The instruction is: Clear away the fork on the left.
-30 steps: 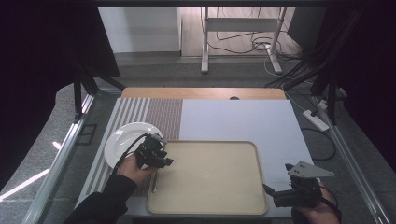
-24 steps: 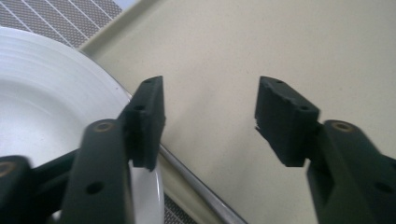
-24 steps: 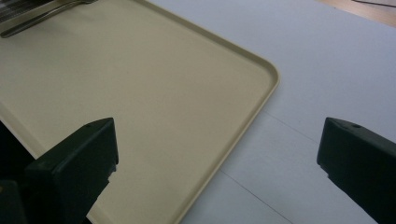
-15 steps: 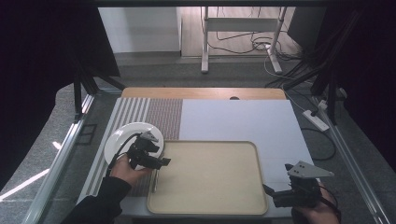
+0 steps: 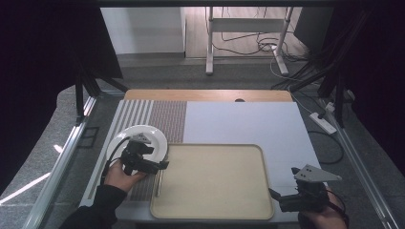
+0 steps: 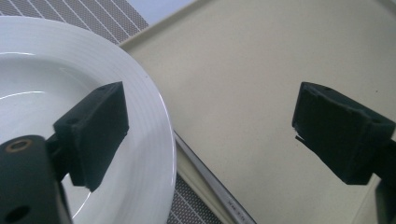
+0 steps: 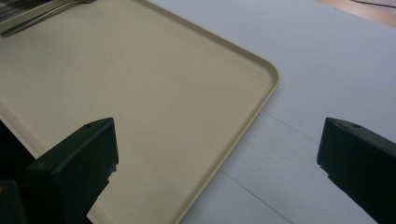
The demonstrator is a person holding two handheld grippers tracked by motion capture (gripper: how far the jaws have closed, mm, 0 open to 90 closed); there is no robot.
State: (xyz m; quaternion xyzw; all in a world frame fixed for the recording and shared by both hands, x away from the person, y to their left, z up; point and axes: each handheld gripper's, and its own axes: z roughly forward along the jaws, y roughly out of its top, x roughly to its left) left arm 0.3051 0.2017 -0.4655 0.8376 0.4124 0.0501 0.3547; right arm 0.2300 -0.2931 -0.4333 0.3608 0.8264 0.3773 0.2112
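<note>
We count one white plate (image 5: 143, 136) by the desk's left edge, one beige tray (image 5: 215, 179) at its front, and seemingly one utensil (image 5: 159, 183); our left tongs (image 6: 210, 135) and right tongs (image 7: 219, 163) gape wide, empty.

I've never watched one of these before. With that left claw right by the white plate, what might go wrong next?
Two things, I'd guess. The left gripper is open, one jaw over the plate and the other over the tray; closing there could clip the plate's rim against the tray's edge and tip it. A piece of cutlery lies close by between the plate and the tray, so a low sweep could knock it.
</note>
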